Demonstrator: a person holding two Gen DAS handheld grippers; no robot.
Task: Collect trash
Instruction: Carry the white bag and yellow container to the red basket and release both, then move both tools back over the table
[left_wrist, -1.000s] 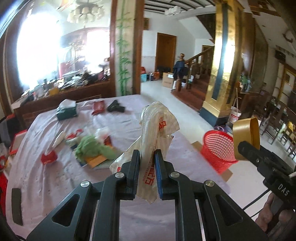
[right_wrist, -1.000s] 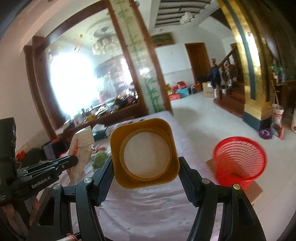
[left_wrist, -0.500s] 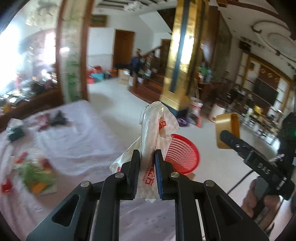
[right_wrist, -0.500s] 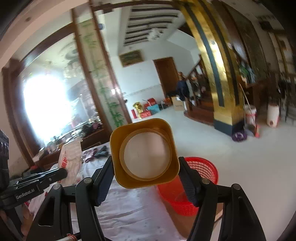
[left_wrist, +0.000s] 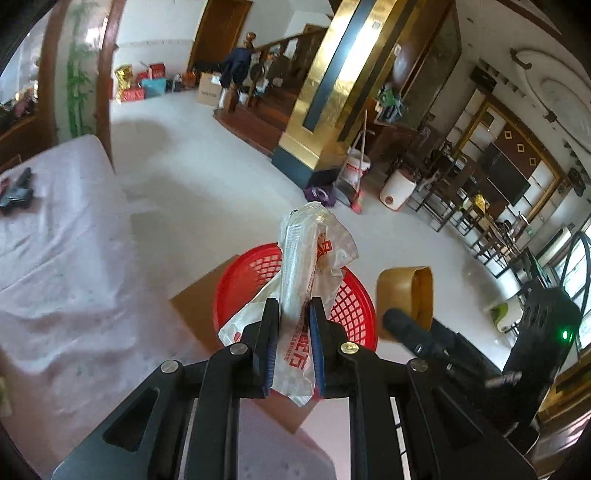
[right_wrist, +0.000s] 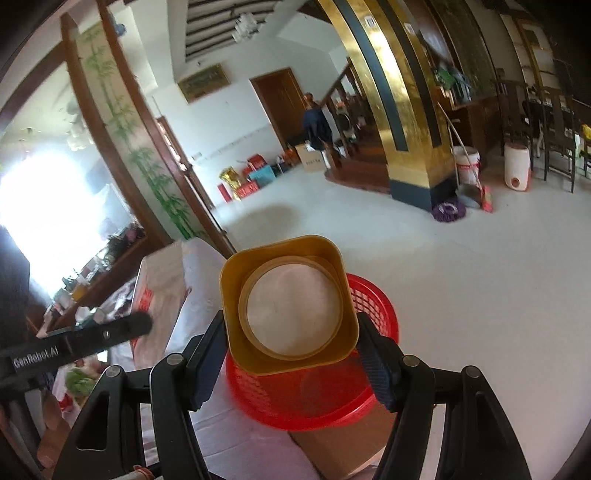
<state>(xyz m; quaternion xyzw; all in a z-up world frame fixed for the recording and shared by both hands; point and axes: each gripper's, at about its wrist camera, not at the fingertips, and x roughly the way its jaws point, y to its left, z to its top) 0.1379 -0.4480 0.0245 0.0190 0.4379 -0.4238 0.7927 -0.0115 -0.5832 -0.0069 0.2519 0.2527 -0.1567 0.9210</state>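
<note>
The left claw (left_wrist: 291, 328) is pinching a crumpled clear plastic bag (left_wrist: 314, 254) between its two blue-padded fingers (left_wrist: 269, 345). The bag stands up out of the grip and bears red printed Chinese characters, too creased to read. Seen from the left wrist, the bag sits in front of a red mesh basket (left_wrist: 351, 306) that stands on a flat piece of brown cardboard (left_wrist: 192, 314) on the pale floor, just beside the surface draped in a pale pink cloth (left_wrist: 55, 258).

The right claw (right_wrist: 291, 354) is pressed against both sides of a gold, square-mouthed cup (right_wrist: 288, 302), whose open mouth faces the camera and shows a round pale bottom inside. In the right wrist view the cup hangs in front of and above the red basket (right_wrist: 373, 314). The left tool's arm crosses the lower left of that view, with white lettering reading "GenRobot.AI" (right_wrist: 35, 360). No writing can be read on the cup.
</note>
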